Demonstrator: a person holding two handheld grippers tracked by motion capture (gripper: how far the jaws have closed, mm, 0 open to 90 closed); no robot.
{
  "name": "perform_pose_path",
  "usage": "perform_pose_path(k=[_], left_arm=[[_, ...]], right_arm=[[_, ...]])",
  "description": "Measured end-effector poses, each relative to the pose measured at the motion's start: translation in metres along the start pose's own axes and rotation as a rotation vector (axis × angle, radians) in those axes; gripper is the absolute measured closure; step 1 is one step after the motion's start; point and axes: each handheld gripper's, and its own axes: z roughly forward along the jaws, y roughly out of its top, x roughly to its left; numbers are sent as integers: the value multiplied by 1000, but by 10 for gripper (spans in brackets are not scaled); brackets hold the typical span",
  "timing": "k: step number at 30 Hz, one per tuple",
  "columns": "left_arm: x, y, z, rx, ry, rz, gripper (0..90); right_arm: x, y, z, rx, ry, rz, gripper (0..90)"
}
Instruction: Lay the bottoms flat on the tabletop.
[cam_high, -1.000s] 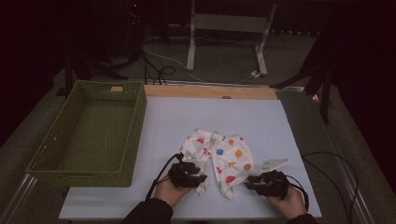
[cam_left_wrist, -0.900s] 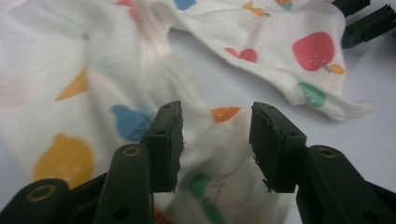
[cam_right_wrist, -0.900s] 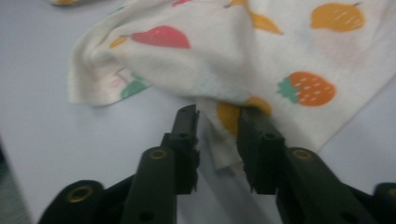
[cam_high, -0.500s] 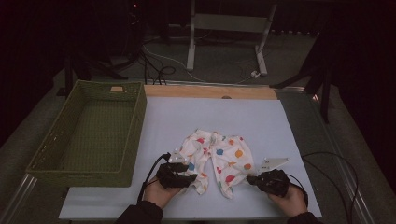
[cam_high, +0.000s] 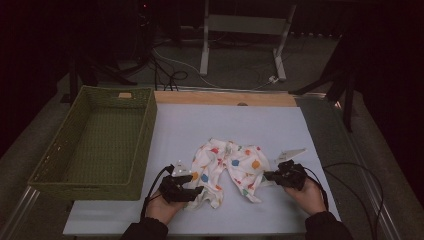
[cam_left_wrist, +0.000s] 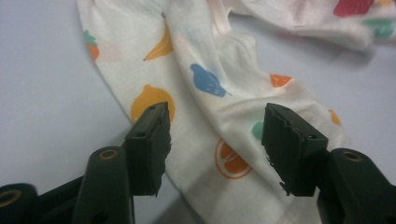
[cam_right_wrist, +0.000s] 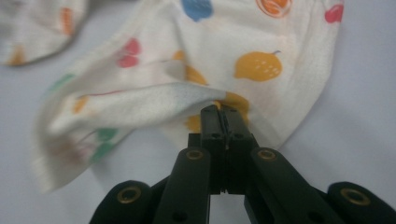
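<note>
A small white garment (cam_high: 227, 167) printed with coloured fruit lies crumpled on the pale table top, near the front. My left gripper (cam_high: 196, 190) sits at its front left corner, open, with the cloth (cam_left_wrist: 219, 135) spread flat between and under its two jaws. My right gripper (cam_high: 267, 175) is at the garment's right edge, shut on a fold of the fabric (cam_right_wrist: 196, 95), which lifts slightly at the pinch.
A green woven basket (cam_high: 47, 172) stands on the left of the table, with nothing in it. A wooden strip (cam_high: 225, 98) runs along the table's far edge. Cables (cam_high: 360, 172) trail off the right side. A metal stand (cam_high: 245, 30) is on the floor beyond.
The left hand and gripper have drawn back from the garment's middle toward its front left corner. The right gripper stays clamped at the right edge.
</note>
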Motion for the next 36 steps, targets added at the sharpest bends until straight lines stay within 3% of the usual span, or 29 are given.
perform_pose_path(k=[6,8,11,20,24,29,36], left_arm=[[2,-4,0,-11,15,10,415],[2,-5,1,-5,22,18,414],[3,-7,3,1,28,25,415],[5,-10,6,15,46,21,406],[5,-10,6,12,44,19,403],[4,-11,6,12,46,22,394],[4,-11,7,10,45,22,388]], right_arm=[[-12,0,22,-2,11,43,890],[-14,0,22,-22,14,77,888],[-14,-1,22,-29,-4,73,883],[-6,-9,8,-69,-6,66,778],[-2,-17,-2,-97,-3,85,761],[3,-23,-11,-108,-3,76,778],[21,-38,-20,-114,41,55,866]])
